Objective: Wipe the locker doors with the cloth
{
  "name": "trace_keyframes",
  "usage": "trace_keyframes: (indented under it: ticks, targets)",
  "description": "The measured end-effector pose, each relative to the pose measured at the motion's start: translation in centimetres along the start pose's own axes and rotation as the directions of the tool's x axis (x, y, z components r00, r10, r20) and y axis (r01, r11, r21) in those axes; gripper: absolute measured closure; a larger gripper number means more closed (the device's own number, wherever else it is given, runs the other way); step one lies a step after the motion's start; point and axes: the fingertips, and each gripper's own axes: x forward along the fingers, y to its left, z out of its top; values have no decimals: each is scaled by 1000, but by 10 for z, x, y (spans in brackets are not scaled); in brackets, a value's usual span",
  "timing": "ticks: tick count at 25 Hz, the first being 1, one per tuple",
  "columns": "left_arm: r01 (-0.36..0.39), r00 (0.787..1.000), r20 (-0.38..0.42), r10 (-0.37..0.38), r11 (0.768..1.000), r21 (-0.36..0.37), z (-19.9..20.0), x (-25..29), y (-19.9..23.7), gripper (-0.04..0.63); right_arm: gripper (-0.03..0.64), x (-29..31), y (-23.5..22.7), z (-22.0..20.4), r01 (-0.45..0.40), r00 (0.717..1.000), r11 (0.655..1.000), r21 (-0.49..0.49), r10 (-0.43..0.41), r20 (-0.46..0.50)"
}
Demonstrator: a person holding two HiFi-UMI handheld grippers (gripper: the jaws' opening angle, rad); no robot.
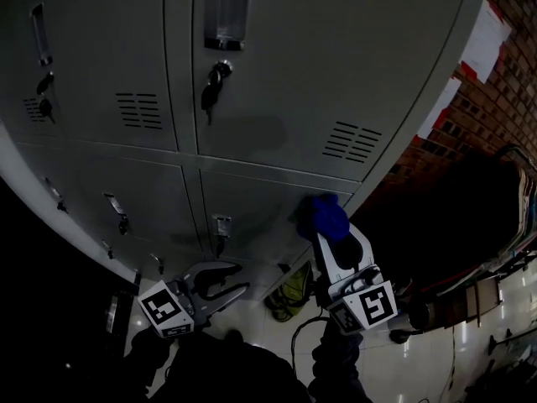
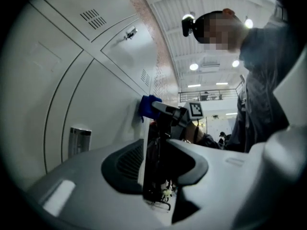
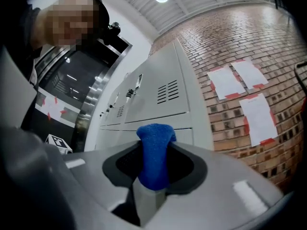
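The wiping is under way, by my reading, with most of it still to check. The right gripper point(image 3: 153, 169) is clamping its 2 jaws on the blue cloth point(image 3: 154, 143) and is pressing it onto the locker doors point(image 1: 336, 74). It is pressing on a lower-row door point(image 1: 260, 204), at that door's upper right corner, just below the seam with the door above. In the head view this spot is lying at about 4 o'clock from the centre. The head view is dark, so the contact is probably real but I am taking it mostly from the left gripper view, where the cloth is meeting the metal. No streaks or wet patches are showing, so which doors are already wiped cannot be read. At least 4 more doors are standing to the left and above, and I am judging them as left to do.

The cloth is bunched into a thick roll. Its long axis is running along the jaws, with the free end sticking out towards the locker. That end is pointing to 12 o'clock in the right gripper view and to about 11 o'clock in the head view.

The left gripper point(image 2: 158, 152) is hanging at 7 o'clock in the head view, off the doors, jaws apart and holding nothing.
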Motion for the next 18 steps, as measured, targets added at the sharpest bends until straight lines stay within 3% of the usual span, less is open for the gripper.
trace_keyframes:
  ticks: [4,11,18]
  targets:
    - [-78,997,-3,78,997,-1,-1,-24,8,474,492,32,53,-13,-152,988,987,52,152,2]
    - [-212,977,-9,212,977,-16,-2,-78,21,474,492,86,126,-39,-318,947,943,97,321,-12]
    - [-258,966,-24,257,966,-22,0,-116,39,474,492,122,154,-51,-337,940,933,127,342,-18]
